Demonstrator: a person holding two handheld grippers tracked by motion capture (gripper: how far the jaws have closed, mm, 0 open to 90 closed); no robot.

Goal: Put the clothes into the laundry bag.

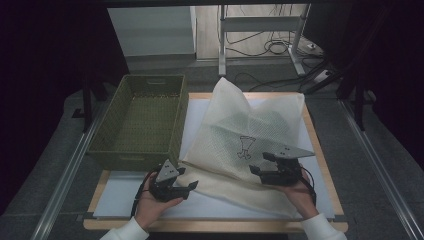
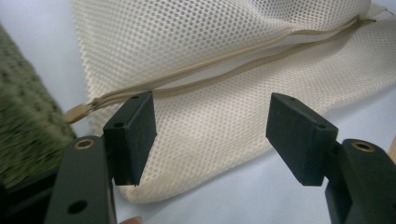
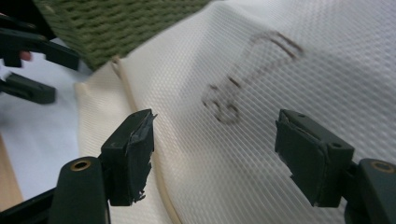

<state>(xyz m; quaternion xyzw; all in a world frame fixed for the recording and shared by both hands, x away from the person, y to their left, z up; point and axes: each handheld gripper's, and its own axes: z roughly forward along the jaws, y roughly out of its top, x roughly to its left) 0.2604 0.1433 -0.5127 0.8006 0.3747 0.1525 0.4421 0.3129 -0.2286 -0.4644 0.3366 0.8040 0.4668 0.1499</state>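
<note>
A cream mesh bag (image 1: 240,135) lies crumpled on the white mat, a dark drawing (image 1: 245,147) printed on it. My left gripper (image 1: 187,178) sits at the bag's near left corner with its jaws open. In the left gripper view those open jaws (image 2: 212,135) frame the mesh bag (image 2: 224,56) just below its zipper, whose pull tab (image 2: 77,112) lies at the left end. My right gripper (image 1: 258,163) hovers open over the bag's near right part. The right gripper view has its jaws (image 3: 215,149) apart above the fabric, near the drawing (image 3: 247,74).
A green woven basket (image 1: 140,120) stands empty on the left of the table, touching the bag's left edge. The white mat (image 1: 125,195) covers a wooden tabletop (image 1: 320,145). Cables and a metal stand are on the floor behind the table.
</note>
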